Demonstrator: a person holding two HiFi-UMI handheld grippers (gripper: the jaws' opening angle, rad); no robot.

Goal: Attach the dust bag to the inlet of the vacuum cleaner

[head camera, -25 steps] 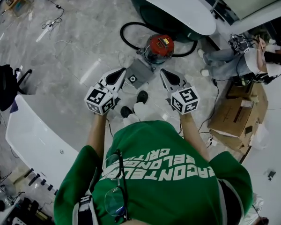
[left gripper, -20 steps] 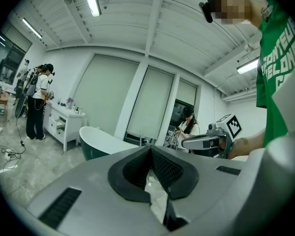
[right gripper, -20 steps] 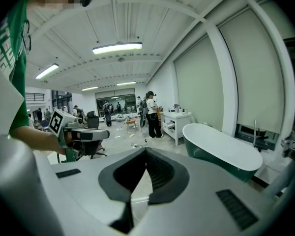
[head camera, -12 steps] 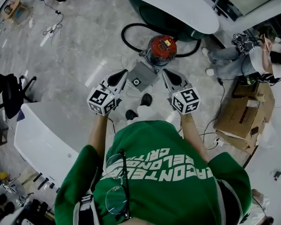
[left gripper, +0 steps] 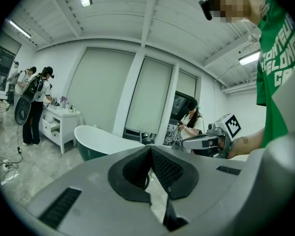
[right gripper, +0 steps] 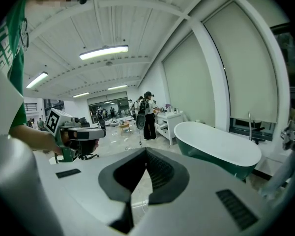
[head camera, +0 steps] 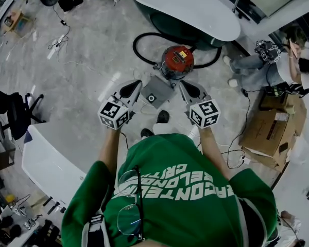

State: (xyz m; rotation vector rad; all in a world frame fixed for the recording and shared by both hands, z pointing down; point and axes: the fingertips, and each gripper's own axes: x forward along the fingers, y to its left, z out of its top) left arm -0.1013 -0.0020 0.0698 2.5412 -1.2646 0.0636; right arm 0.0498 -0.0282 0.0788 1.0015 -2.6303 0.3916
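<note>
Floor [head camera: 92,50] underfoot is pretty open. Left tongs [head camera: 136,84] and right tongs [head camera: 184,85] are both pressed together on nothing, so nothing's attached yet. Grey dust bag [head camera: 155,92] lies on the floor between them, just short of the red vacuum [head camera: 177,60]. Hose [head camera: 139,42] and bathtub [head camera: 185,9] crowd the far side.

Head view looks steeply down; gripper views face level (wide-angle), sharing the bathtub [right gripper: 219,144]

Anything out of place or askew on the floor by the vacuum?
Nothing spilled or visibly damaged. The flat grey dust bag lies skewed on the floor beside the red drum vacuum cleaner, not attached. Loose white cables trail across the walkway at upper left, a possible trip point.
</note>
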